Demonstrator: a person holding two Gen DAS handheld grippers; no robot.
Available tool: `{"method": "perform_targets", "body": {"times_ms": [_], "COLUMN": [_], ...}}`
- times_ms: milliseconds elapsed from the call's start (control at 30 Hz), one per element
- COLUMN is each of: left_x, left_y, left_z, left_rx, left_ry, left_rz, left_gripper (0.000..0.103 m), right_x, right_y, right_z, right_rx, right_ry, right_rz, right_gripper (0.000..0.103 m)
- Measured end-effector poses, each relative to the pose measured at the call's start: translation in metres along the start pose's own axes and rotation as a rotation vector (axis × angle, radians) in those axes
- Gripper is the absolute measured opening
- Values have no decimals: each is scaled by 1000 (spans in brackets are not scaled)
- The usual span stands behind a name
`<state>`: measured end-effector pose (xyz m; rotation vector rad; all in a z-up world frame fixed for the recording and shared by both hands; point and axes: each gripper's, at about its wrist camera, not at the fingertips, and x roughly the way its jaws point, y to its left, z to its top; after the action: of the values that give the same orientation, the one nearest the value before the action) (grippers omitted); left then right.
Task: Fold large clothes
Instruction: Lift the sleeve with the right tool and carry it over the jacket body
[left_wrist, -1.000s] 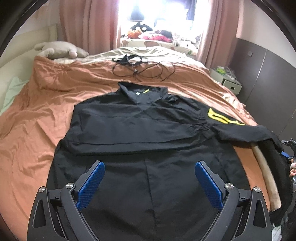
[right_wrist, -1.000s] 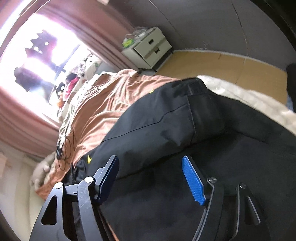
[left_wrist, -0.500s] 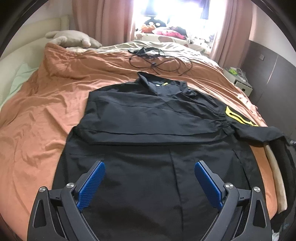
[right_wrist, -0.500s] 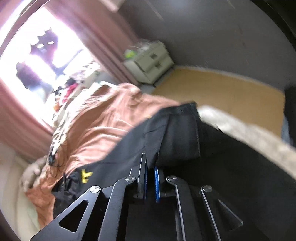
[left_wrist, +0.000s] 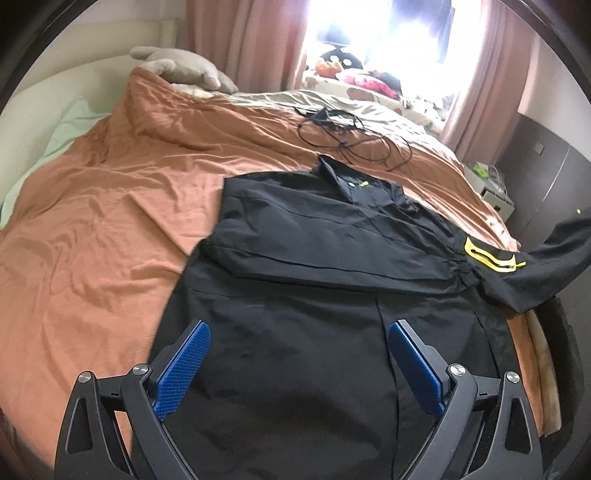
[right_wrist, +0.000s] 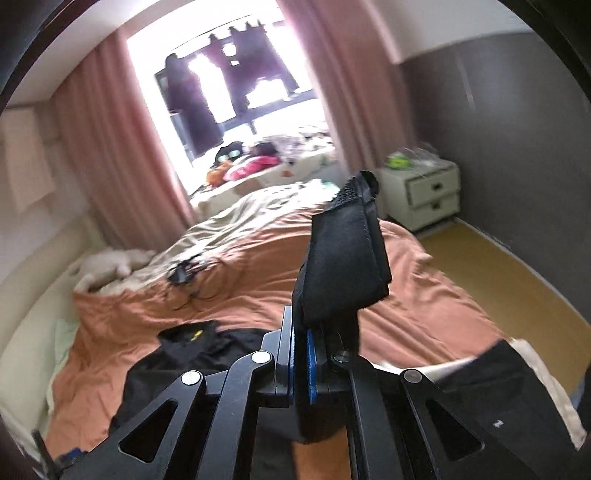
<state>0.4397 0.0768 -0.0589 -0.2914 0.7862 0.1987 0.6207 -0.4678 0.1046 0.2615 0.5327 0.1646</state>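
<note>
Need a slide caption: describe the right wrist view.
Right tongs shut on black sleeve cuff, lifted above the orange bedspread.

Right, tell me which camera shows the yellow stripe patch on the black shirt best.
The left wrist view. There the yellow stripe patch sits sharp and unobstructed on the black shirt, at the top of its raised sleeve. The right wrist view shows only the sleeve end pinched in the right gripper, not the patch.

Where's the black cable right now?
The black cable lies in loops on the orange bedspread in the left wrist view, just beyond the collar of the black jacket, toward the window.
</note>
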Motion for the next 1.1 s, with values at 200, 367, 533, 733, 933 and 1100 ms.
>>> {"method": "perform_targets", "body": {"times_ms": [200,367,533,733,933,1100], "left_x": [-23,-41,-52,-50,-37,-23], "left_y": [33,67,110,163,203,227], "left_z": [-2,-3,-10,-17,-25,-32], "left_rx": [-21,-46,-82,-142,-177,-189], "left_ry": [-27,-44,-54,-40,-28,-14], "left_rz": [20,34,45,54,52,40], "left_gripper": [98,98,98,98,98,98], "right_x": [16,29,42,60,89,126], "right_y": [81,137,200,269,329,372], "right_z": [-7,-14,-20,-33,-57,-87], "right_rx": [-85,-127,-181,-244,-315,-364], "right_ry": [33,58,73,96,141,200], "right_rz": [45,79,108,140,157,157], "right_gripper": [6,6,6,6,6,5]}}
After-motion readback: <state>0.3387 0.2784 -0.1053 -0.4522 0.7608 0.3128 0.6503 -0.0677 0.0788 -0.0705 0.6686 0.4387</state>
